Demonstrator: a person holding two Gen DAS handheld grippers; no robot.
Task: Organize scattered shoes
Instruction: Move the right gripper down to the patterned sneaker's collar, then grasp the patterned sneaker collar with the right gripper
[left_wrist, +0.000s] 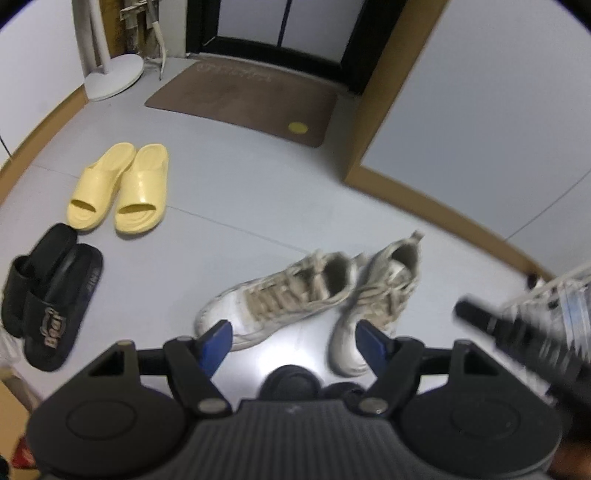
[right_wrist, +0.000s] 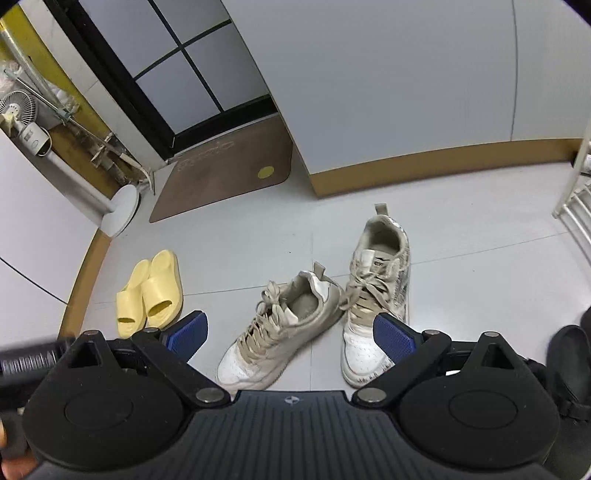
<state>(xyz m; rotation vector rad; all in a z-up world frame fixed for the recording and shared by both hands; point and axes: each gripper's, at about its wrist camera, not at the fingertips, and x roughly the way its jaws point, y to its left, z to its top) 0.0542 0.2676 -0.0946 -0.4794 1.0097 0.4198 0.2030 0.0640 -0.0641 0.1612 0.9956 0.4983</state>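
Item, at nine o'clock in our left wrist view: black slippers (left_wrist: 48, 295), one lapped over the other, so only roughly paired.

Item, at ten o'clock: yellow slippers (left_wrist: 120, 188), side by side and touching, toes toward us. We judge this pair already tidy.

Item, centre: two white sneakers. The left sneaker (left_wrist: 280, 299) lies slanted, its heel against the right sneaker (left_wrist: 376, 299), toes splayed apart. We judge these the pair in hand, since both grippers point down at them.

Item, left gripper (left_wrist: 293, 338): jaws wide apart, nothing between the pads, above the sneakers' toes.

Item, right gripper (right_wrist: 290, 334): jaws likewise spread wide and empty, straddling both sneakers from above. It also shows as a dark blur at three o'clock in the left view.

Item, floor (left_wrist: 258, 206): pale grey tile, smooth, thin seams, tan skirting along the walls.

Item, twelve o'clock: brown doormat (left_wrist: 243, 99) with a yellow dot, before a black-framed door (left_wrist: 280, 33).

Item, eleven o'clock: white fan base (left_wrist: 112, 75).

Item, far right of the right wrist view: white rack (right_wrist: 576, 206), partly seen; perhaps where the shoes belong, though we cannot tell.
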